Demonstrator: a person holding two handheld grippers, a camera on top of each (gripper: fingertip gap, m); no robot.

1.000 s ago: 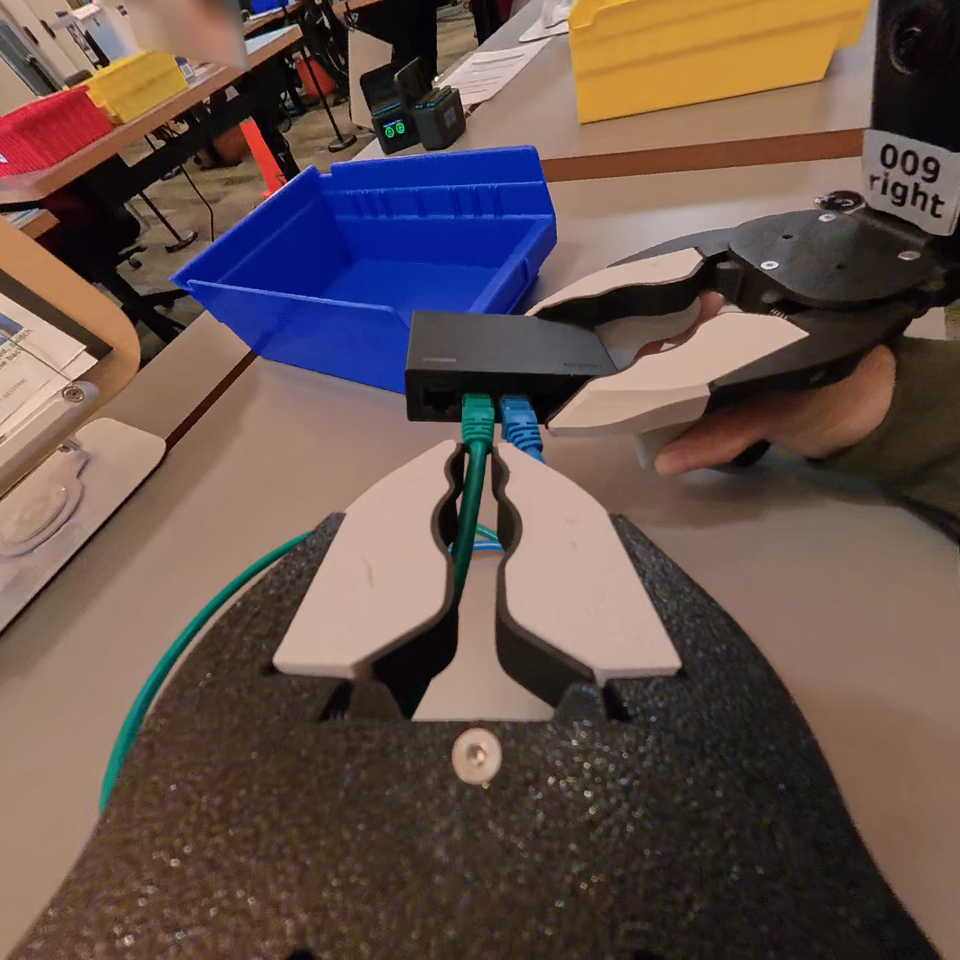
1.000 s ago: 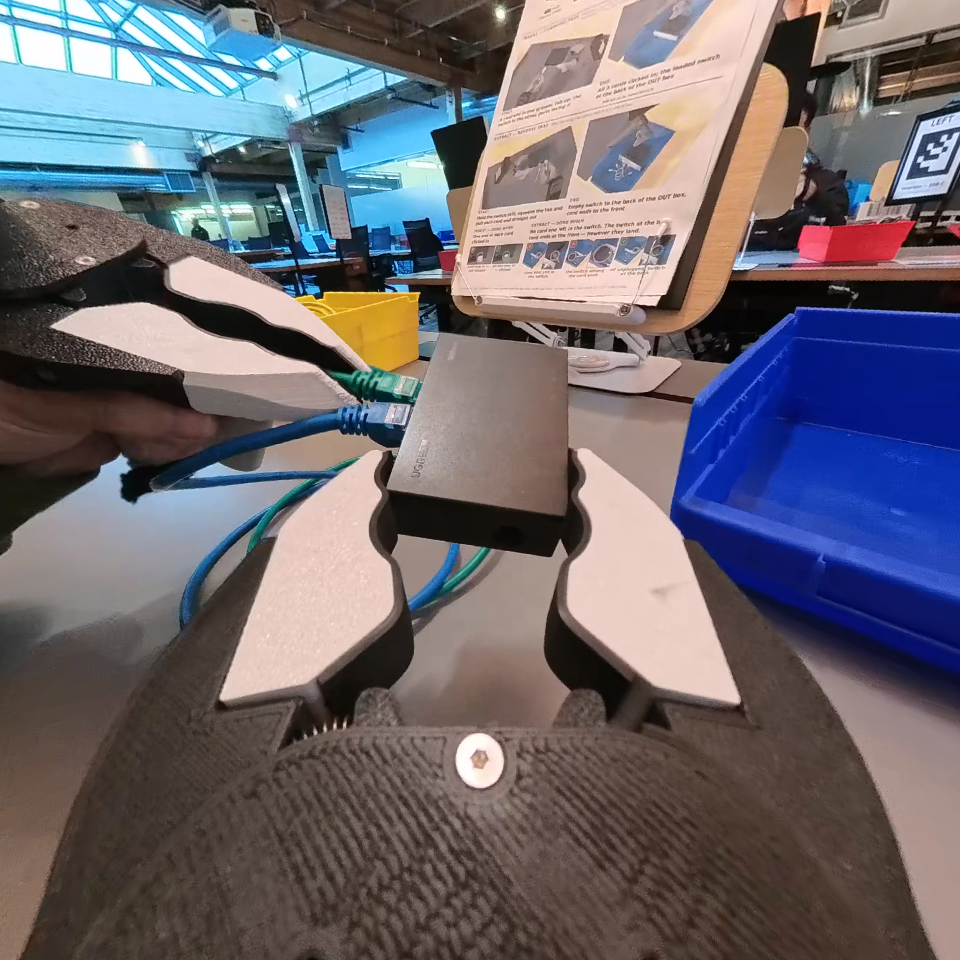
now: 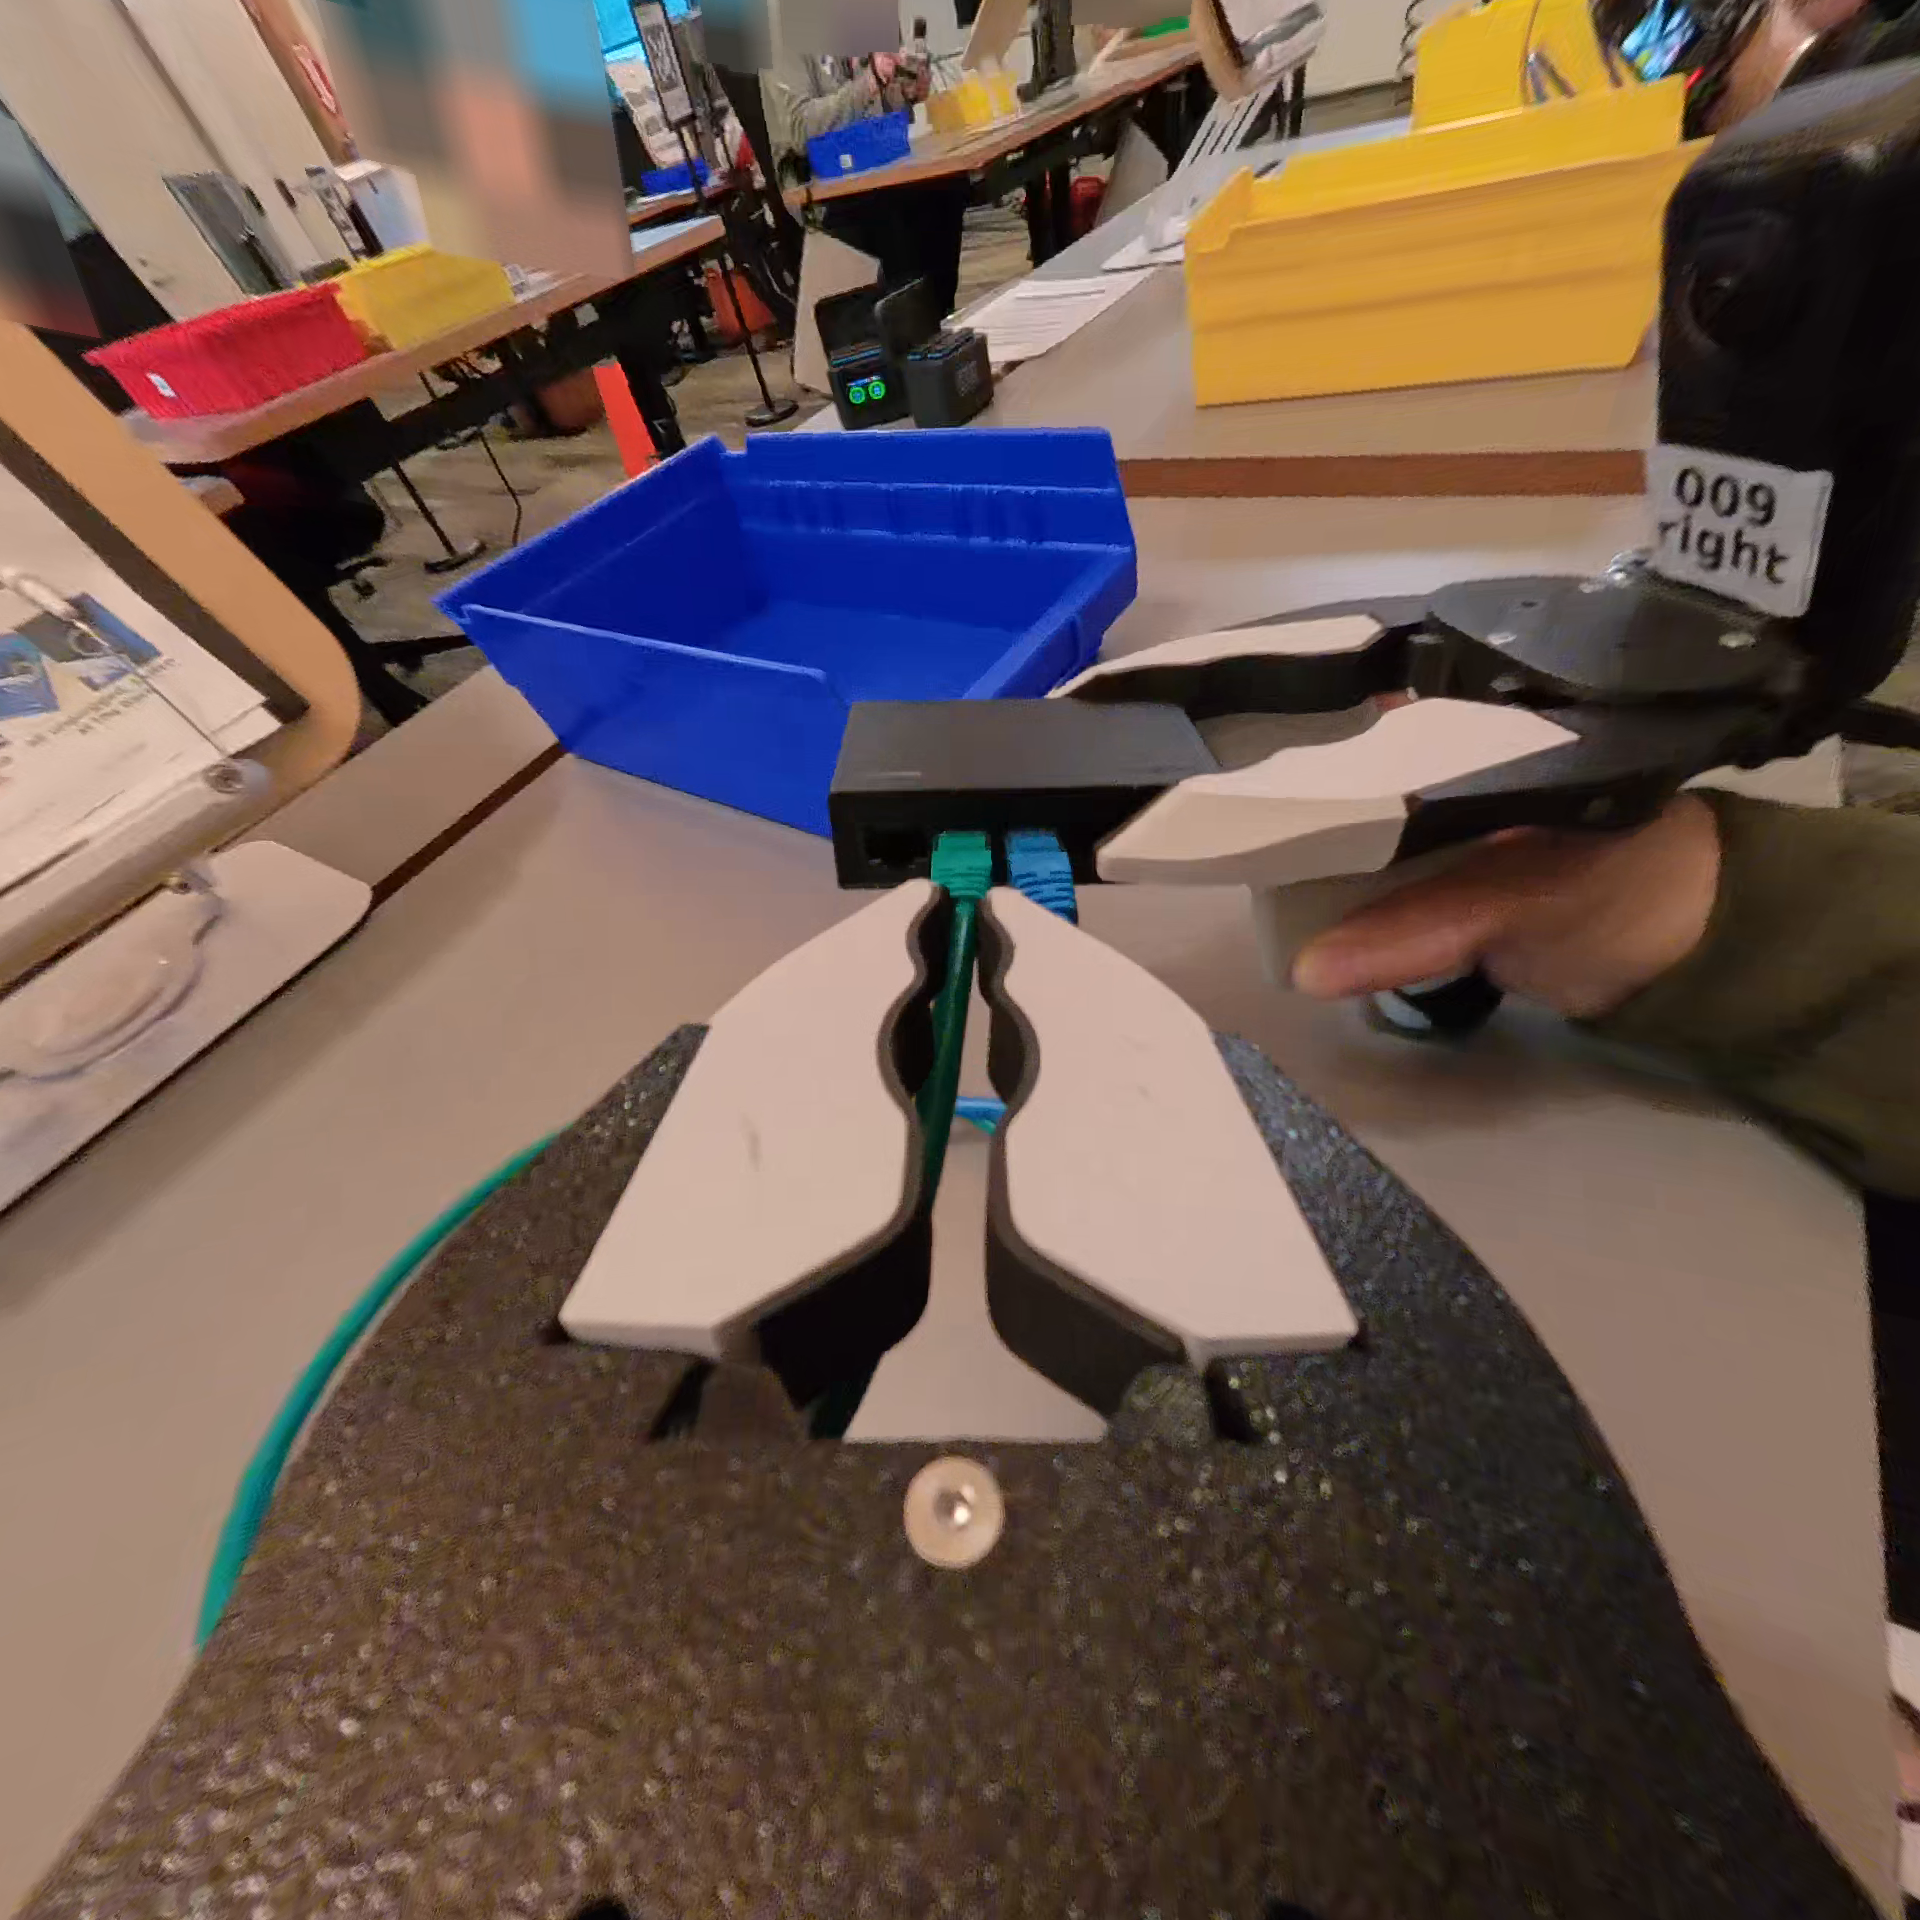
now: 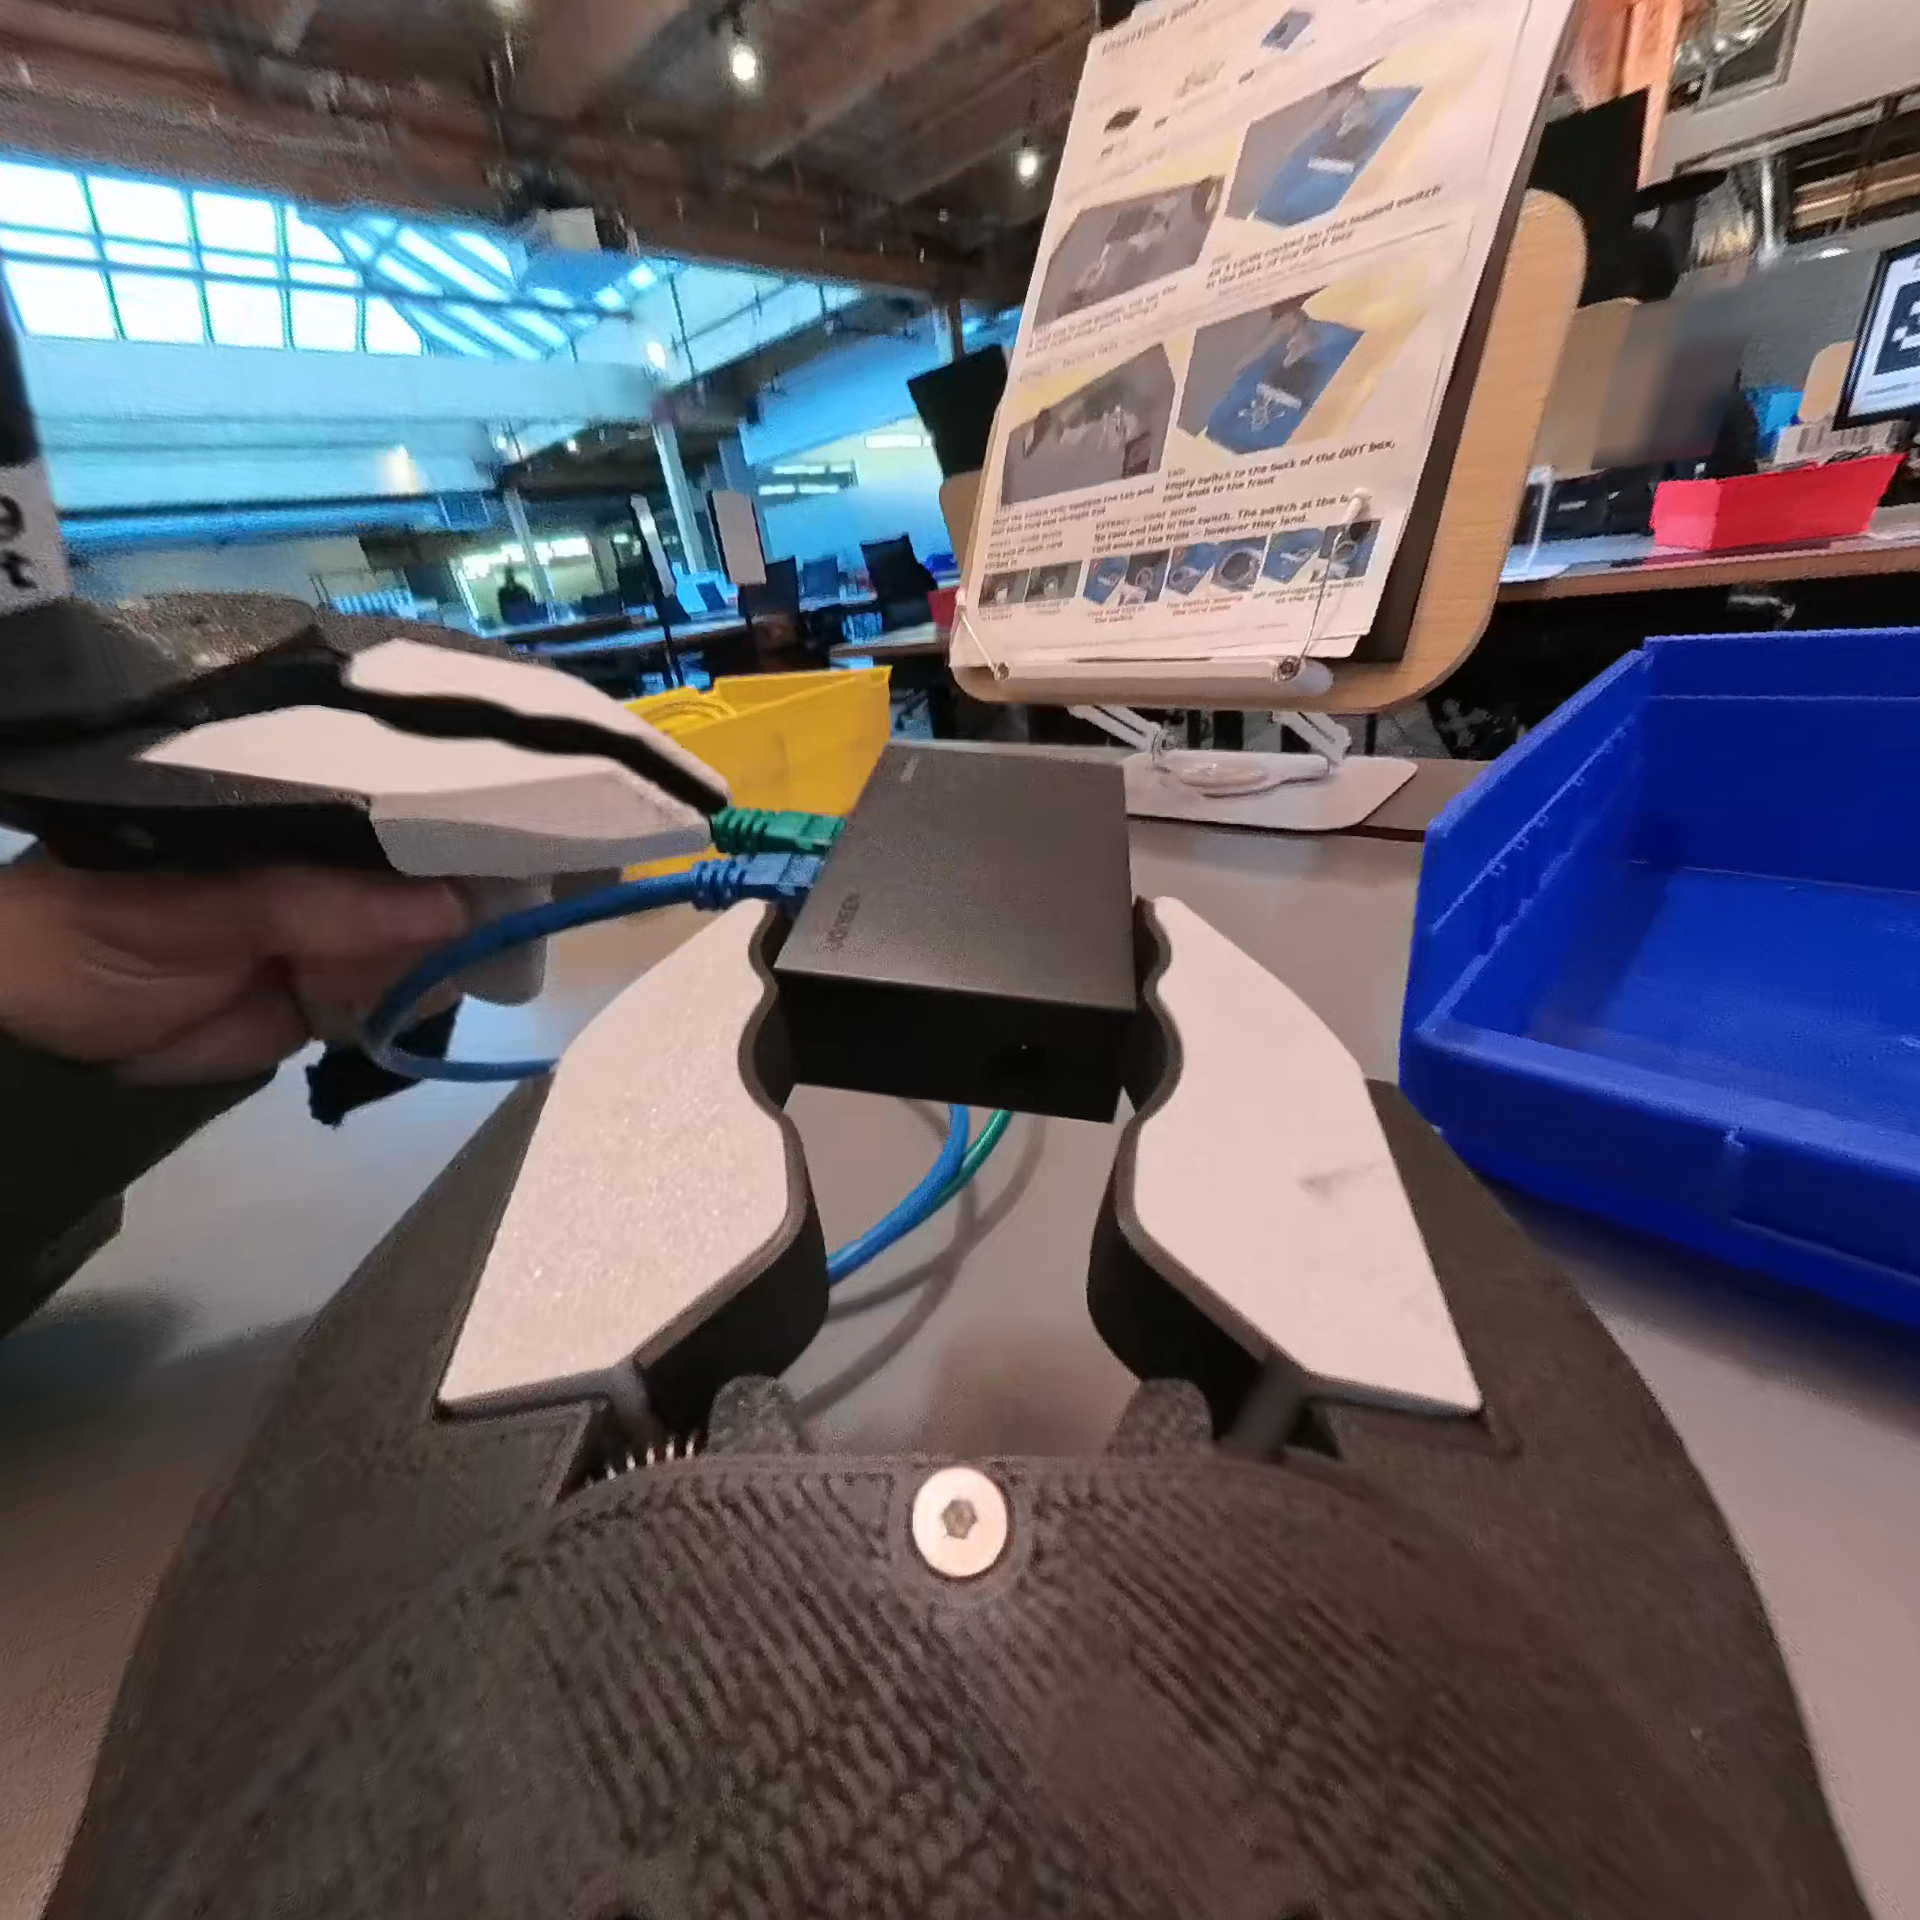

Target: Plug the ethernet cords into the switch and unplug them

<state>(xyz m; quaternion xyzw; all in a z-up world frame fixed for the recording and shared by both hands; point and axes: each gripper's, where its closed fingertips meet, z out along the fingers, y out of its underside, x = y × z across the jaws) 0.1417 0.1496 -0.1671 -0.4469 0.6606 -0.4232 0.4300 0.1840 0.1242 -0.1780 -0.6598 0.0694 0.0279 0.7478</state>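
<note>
The right gripper clamps a black switch between its two fingers, holding it above a grey table, just in front of an empty blue bin. The left gripper is pinched nearly closed on a green cord just behind its plug, which sits in a port on the switch's front edge. A blue cord is plugged in right beside it and loops down to the table.
</note>
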